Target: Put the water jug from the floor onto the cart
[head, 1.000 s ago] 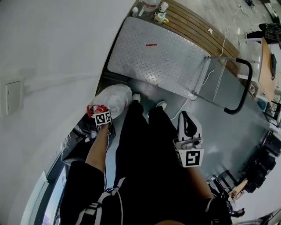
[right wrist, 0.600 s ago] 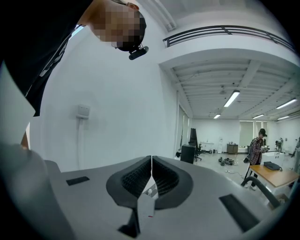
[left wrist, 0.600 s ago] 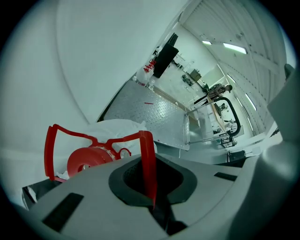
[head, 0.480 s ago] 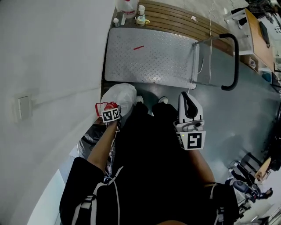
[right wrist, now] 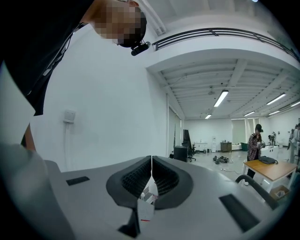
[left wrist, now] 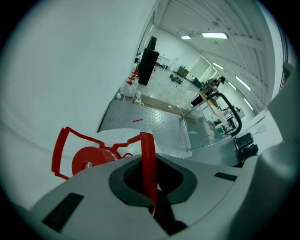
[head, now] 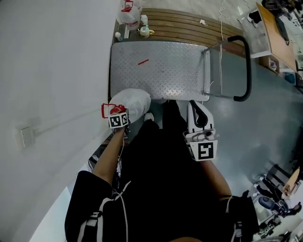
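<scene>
Gripping, left gripper (head: 111, 112): jaws closed tight on the red handle (left wrist: 148, 154) of the water jug (head: 134, 101)
Jug place: white body with red cap (left wrist: 88, 160), it hangs under the left gripper at the near edge of the cart (head: 161, 71), close to the wall (head: 47, 71)
Right gripper (head: 198, 111): jaws pressed together, nothing between them, above the person's legs (head: 161, 156)
Cart handle (head: 246, 66): black, at the right end

1. In the head view, the left gripper (head: 116, 117) has its jaws hidden under its own marker cube.
2. The person's leg covers the water jug (head: 133, 101) along its lower side.
3. A second jug (head: 129, 12) is cut off by the top edge.
4. The small items (head: 142, 29) beside it are too small to identify.
5. In the left gripper view, the gripper's body hides the water jug below its red handle (left wrist: 150, 168).
</scene>
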